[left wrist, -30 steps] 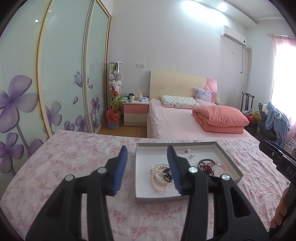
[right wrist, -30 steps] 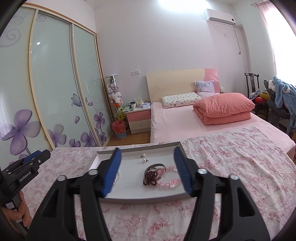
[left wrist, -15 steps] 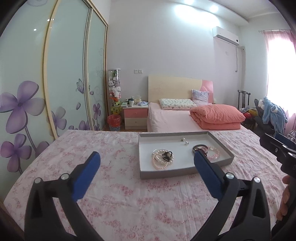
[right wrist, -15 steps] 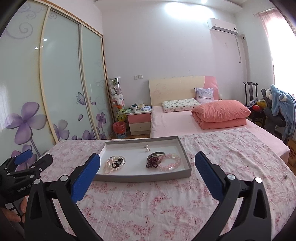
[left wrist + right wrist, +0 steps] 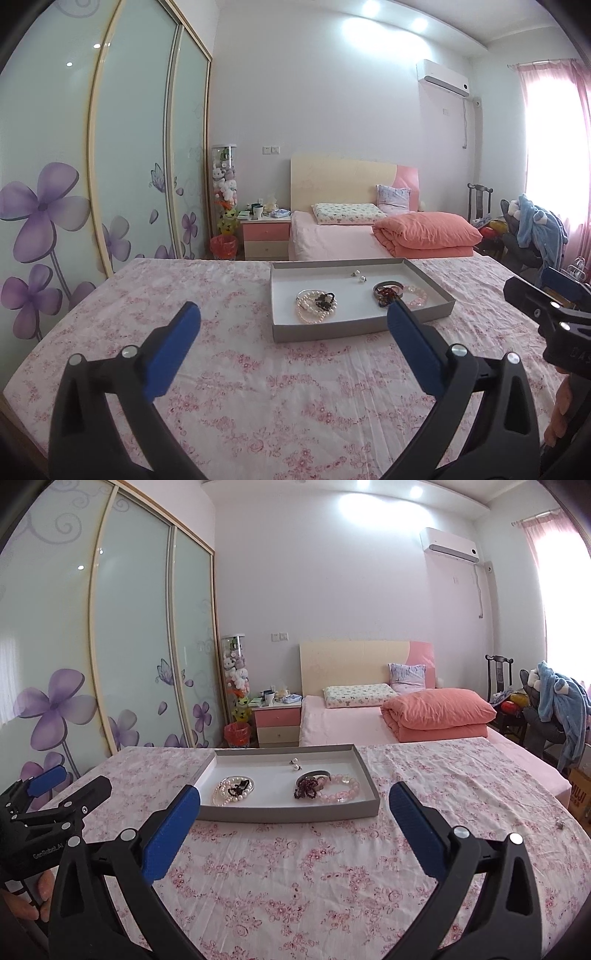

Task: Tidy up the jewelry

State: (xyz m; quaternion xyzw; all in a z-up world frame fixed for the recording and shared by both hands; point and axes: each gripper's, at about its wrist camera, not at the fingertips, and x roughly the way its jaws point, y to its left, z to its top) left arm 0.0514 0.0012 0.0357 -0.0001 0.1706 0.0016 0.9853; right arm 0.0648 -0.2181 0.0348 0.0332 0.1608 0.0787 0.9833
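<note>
A shallow grey tray [image 5: 334, 330] [image 5: 288, 814] lies on the pink floral cloth. In it are a pearl bracelet with dark beads [image 5: 316, 304] [image 5: 233, 791], a dark band with maroon beads [image 5: 386, 292] [image 5: 309, 784], a pink bead bracelet [image 5: 416, 295] [image 5: 338, 793] and two small earrings [image 5: 357, 275] [image 5: 294, 763]. My left gripper [image 5: 293, 323] is open and empty, short of the tray's near wall. My right gripper [image 5: 294, 803] is open and empty, also short of the tray.
The floral cloth [image 5: 314, 867] covers a wide table. Beyond it stand a bed with an orange quilt [image 5: 437, 710], a pink nightstand [image 5: 277, 725], sliding wardrobe doors [image 5: 122, 646] at left and a chair with clothes [image 5: 554, 709] at right.
Both grippers have opened wide and drawn back from the tray, which now looks farther away. The jewelry in the tray has not moved.
</note>
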